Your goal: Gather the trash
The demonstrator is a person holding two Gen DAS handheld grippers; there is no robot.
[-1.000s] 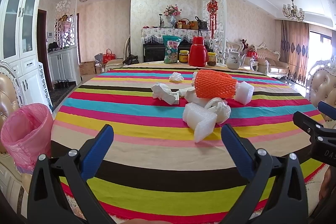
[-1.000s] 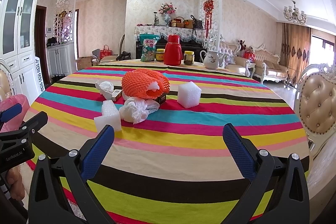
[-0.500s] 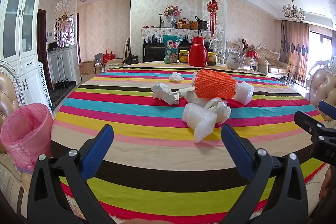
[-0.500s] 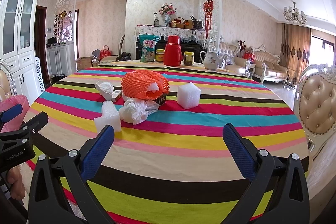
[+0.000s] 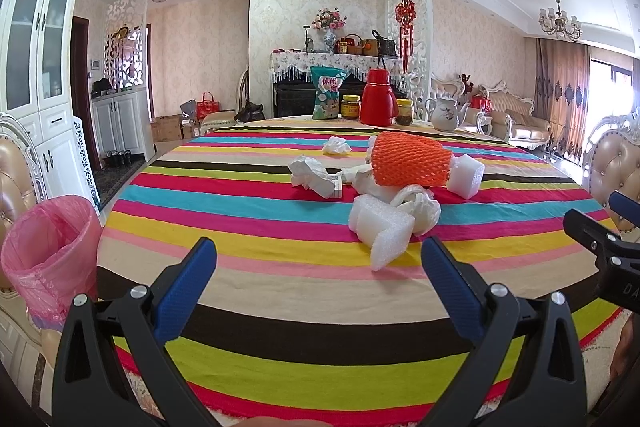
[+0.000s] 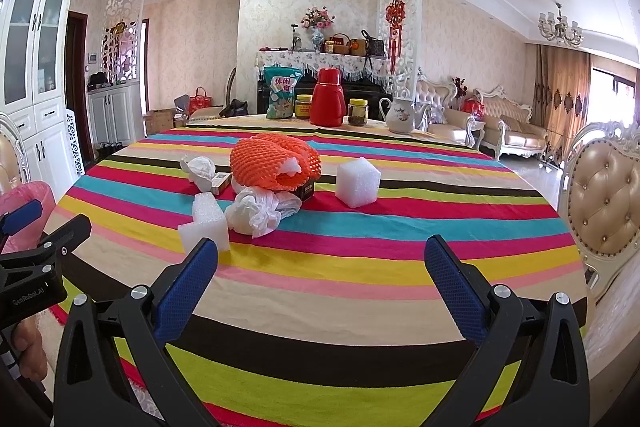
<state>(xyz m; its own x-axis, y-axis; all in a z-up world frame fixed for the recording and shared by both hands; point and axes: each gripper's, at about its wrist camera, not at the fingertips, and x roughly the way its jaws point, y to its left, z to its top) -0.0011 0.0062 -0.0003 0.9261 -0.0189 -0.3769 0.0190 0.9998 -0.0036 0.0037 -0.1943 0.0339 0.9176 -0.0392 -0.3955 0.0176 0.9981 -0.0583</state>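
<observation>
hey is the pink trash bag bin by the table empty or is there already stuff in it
Cannot tell. The left wrist view shows the bin standing upright with its mouth open, but only the upper inside of the pink liner shows; the bottom is hidden.

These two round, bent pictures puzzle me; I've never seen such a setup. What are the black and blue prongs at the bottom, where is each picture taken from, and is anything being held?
The prongs are hand-held two-finger grippers, one in each of a person's hands. Each carries a wide-angle camera looking along its fingers, hence the bending. One picture comes from the left gripper, the other from the right gripper. Both are open and hold nothing. Ahead is a round table with a striped cloth. On it lies trash: an orange foam net, white foam blocks, a crumpled plastic bag and tissues. A bin with a pink liner stands at the left.
</observation>
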